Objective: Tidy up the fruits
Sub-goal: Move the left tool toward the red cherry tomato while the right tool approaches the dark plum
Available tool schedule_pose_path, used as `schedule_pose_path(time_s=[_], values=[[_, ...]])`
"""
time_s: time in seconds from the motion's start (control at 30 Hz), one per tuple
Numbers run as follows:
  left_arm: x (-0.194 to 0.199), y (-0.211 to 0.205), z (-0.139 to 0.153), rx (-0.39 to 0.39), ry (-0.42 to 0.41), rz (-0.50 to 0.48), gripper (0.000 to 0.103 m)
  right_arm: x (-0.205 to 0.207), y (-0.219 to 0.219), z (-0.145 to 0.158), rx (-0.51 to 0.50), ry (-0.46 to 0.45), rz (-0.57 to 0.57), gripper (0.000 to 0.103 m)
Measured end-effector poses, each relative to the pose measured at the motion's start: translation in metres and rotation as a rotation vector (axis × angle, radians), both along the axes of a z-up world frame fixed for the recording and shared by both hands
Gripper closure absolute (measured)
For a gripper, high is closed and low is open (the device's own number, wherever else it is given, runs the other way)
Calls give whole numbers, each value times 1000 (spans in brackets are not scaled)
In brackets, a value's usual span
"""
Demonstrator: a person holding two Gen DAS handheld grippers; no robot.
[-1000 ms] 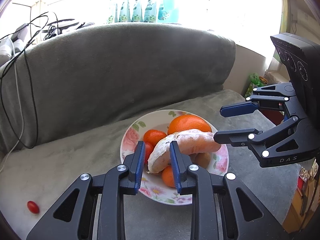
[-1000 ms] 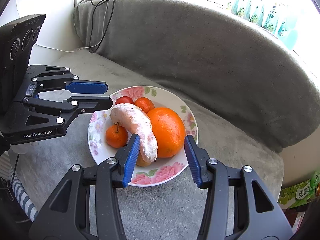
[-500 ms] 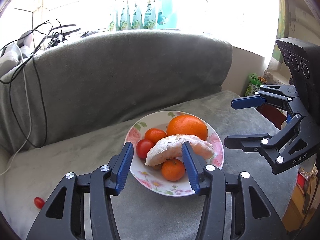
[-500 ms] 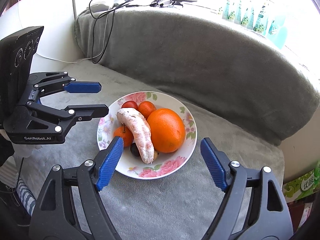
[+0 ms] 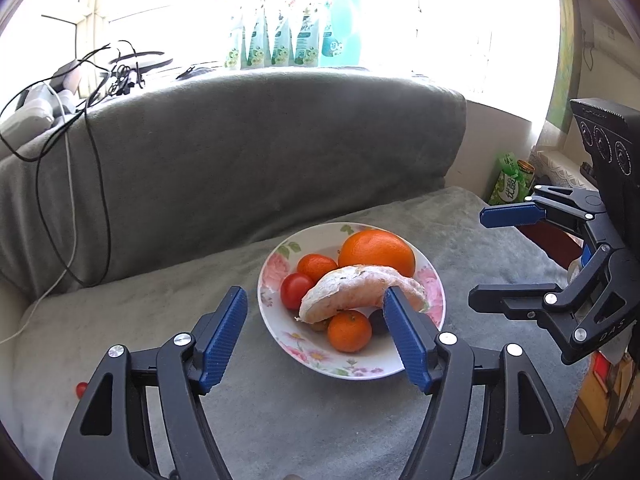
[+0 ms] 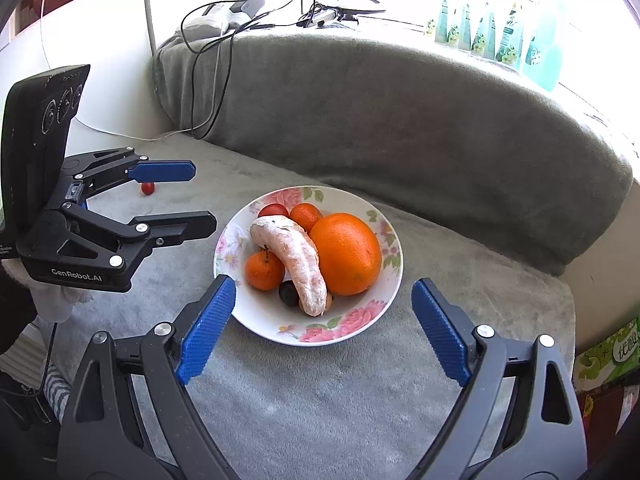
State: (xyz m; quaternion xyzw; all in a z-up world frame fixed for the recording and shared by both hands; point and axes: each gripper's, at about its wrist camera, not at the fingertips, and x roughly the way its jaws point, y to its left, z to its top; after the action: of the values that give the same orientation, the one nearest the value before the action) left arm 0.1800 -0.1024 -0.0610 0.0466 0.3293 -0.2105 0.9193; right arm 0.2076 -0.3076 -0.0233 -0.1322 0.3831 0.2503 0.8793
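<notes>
Right wrist: fruit plate (image 6: 384, 320) on sofa (image 6: 400, 128)

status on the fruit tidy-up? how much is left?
Mostly done: the large orange, peeled pomelo wedge, two small tangerines and a red cherry tomato sit in the floral white plate. In hand: nothing. The left gripper and right gripper have just been opening, and nothing is between their jaws. Left: one stray cherry tomato on the grey sofa seat.

Each hand-held gripper is black, angular plastic with silver screws and ribbed blue pads (image 6: 208, 330); the left hand-held gripper (image 6: 180, 200) reads "GenRobot.AI", the right hand-held gripper (image 5: 500, 260) "DAS".
</notes>
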Motion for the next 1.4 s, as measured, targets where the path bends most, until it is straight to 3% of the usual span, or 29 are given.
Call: schedule_pose_path(time_s=[0.63,1.1,1.4], values=[[-13,39,6,-32,-4,62,32,-23,35,0,72,-8,9,5],[-24,123,3,-69,12,217,32,-27,72,-6,157,54,62,2],[-27,175,-10,-94,35,326,32,-34,110,-11,174,48,126,3]])
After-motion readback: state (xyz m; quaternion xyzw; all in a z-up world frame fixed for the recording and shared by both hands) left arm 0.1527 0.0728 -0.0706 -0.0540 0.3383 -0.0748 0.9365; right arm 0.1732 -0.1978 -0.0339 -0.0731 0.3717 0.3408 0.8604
